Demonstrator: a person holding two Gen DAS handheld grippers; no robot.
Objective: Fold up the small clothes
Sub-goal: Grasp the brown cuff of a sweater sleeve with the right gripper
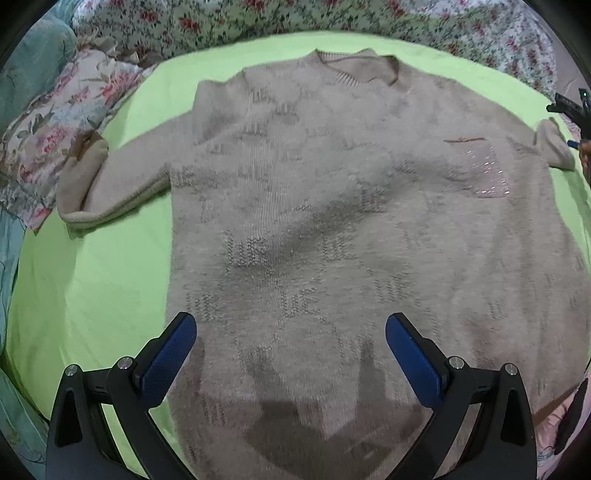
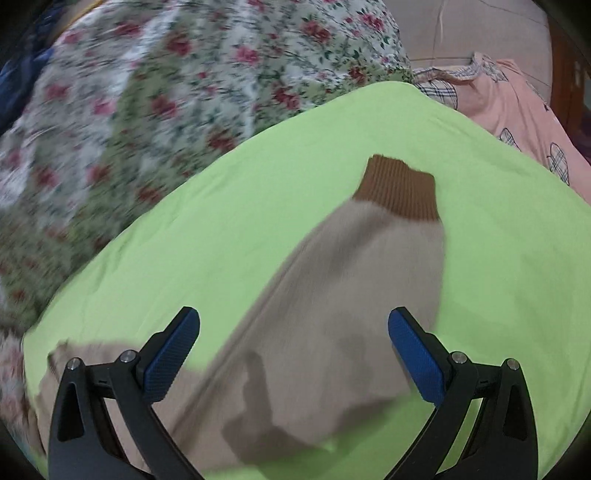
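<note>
A fuzzy beige sweater (image 1: 332, 221) lies flat on a lime green sheet (image 1: 92, 288), collar at the far side, a sequin patch (image 1: 484, 173) on its right chest. Its left sleeve (image 1: 110, 181) stretches out to the left. My left gripper (image 1: 291, 325) is open and empty above the sweater's hem. In the right wrist view the sweater's right sleeve (image 2: 351, 277) with a brown ribbed cuff (image 2: 399, 188) lies on the green sheet (image 2: 207, 236). My right gripper (image 2: 294, 325) is open and empty above that sleeve. It shows at the left wrist view's right edge (image 1: 570, 110).
Floral bedding (image 1: 295, 18) surrounds the green sheet at the back and a floral cushion (image 1: 55, 122) lies at the left. In the right wrist view a floral quilt (image 2: 147, 92) lies at the left and a pink cloth with heart prints (image 2: 517, 110) at the right.
</note>
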